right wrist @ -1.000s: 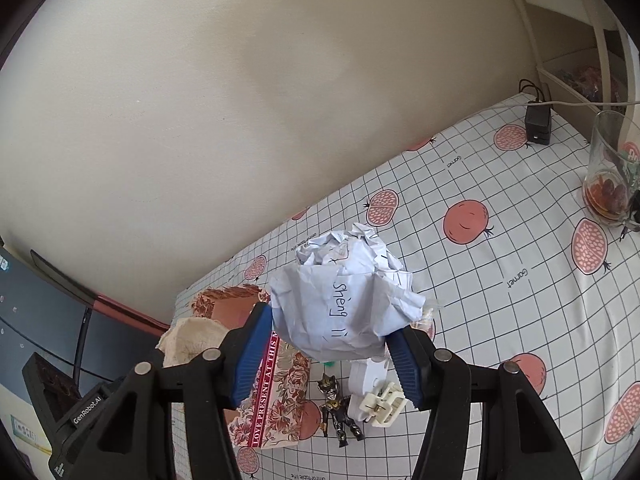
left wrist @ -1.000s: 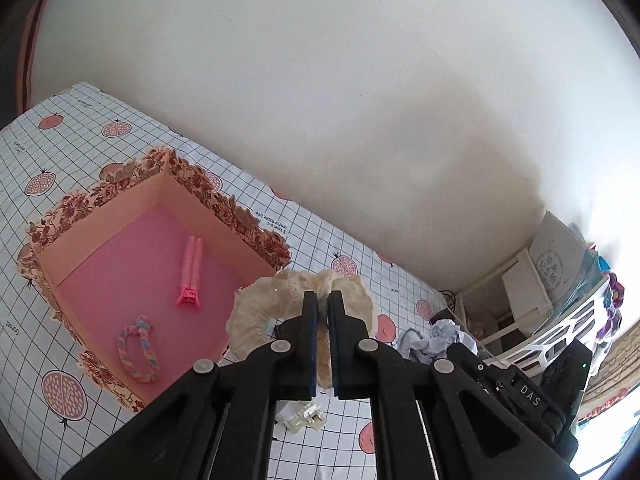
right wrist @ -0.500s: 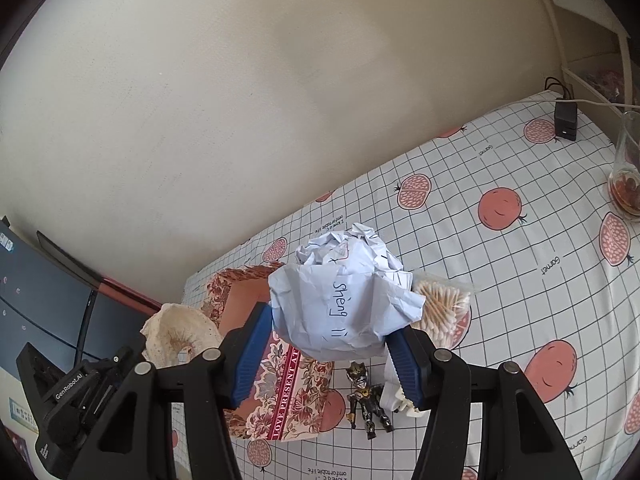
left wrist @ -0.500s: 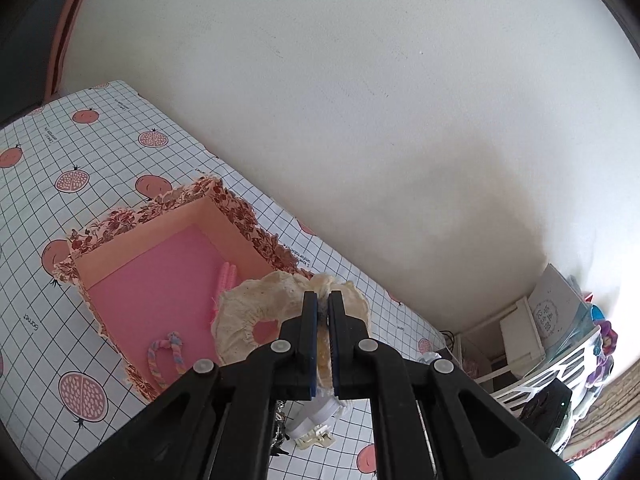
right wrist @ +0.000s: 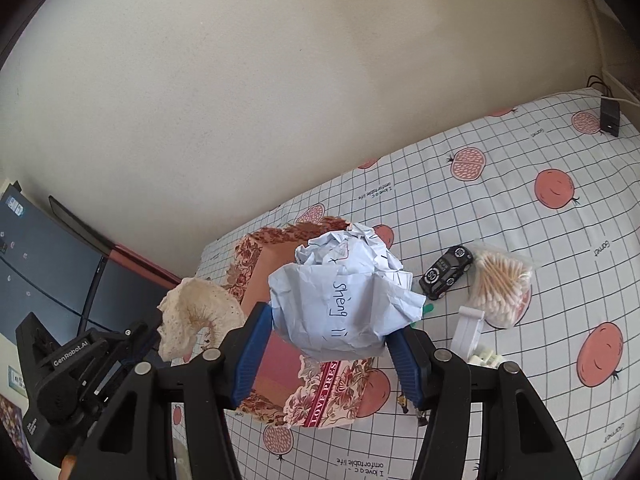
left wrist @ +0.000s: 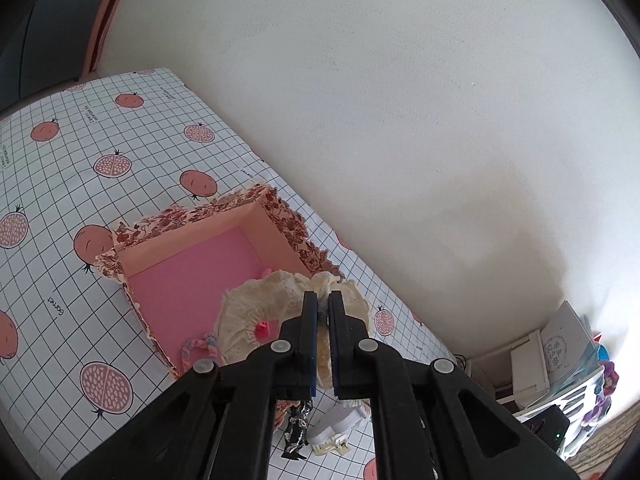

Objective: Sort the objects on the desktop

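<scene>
My left gripper [left wrist: 323, 312] is shut on a cream lace scrunchie [left wrist: 256, 316], which hangs over the near right corner of the floral box [left wrist: 188, 236] with the pink floor. Inside the box lie a braided hair tie [left wrist: 198, 350] and a pink clip [left wrist: 262, 328], mostly hidden by the scrunchie. My right gripper [right wrist: 332, 344] is shut on a crumpled ball of white paper [right wrist: 340, 296] with handwriting, held above the same box [right wrist: 320, 384]. In the right wrist view the left gripper [right wrist: 132, 344] holds the scrunchie [right wrist: 196, 316] at the box's left side.
On the pomegranate-print tablecloth [right wrist: 520, 208] right of the box lie a black toy car [right wrist: 446, 272], a bag of cotton swabs [right wrist: 500, 292], a white clip [right wrist: 468, 328] and a small dark figurine [left wrist: 296, 428]. A black adapter [right wrist: 610, 116] sits at the far right. A monitor [right wrist: 48, 256] stands left.
Both grippers have moved left across the table toward the box. The scrunchie now hangs over the box's corner, and the paper ball sits above the box. Neither grip changed.
</scene>
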### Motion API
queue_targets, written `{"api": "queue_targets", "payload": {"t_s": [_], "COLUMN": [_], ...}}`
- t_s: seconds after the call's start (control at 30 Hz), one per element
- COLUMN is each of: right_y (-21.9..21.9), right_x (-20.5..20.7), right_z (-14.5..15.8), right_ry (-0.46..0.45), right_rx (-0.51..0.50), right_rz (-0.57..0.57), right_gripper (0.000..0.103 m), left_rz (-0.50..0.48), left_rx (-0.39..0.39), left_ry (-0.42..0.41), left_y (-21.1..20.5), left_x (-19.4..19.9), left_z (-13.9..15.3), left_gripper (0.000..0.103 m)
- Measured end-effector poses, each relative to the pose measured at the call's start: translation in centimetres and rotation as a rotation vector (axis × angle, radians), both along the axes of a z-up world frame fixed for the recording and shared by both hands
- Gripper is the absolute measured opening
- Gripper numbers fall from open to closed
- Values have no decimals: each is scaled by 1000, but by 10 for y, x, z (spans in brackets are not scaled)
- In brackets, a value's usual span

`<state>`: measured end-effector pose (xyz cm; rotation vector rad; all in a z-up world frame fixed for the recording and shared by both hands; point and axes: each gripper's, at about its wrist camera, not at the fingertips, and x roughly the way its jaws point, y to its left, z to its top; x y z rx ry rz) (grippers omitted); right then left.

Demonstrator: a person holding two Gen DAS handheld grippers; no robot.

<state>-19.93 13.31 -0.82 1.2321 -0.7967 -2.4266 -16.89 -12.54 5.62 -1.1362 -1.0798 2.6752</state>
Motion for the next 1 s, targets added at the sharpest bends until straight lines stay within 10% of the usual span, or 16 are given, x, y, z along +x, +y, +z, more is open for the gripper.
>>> {"api": "queue_targets", "payload": {"t_s": [1.0], "right_y": [-84], "right_x": [6], "right_z": [-12], "right_ry": [37], "right_rx": [50], "right_rz": [155], "right_gripper": [62], "left_rz": [103], "left_rx": [83], "left_ry": [-59], "left_y": [-53], "left_x": [3], "left_z": [-16], "left_gripper": [5]}}
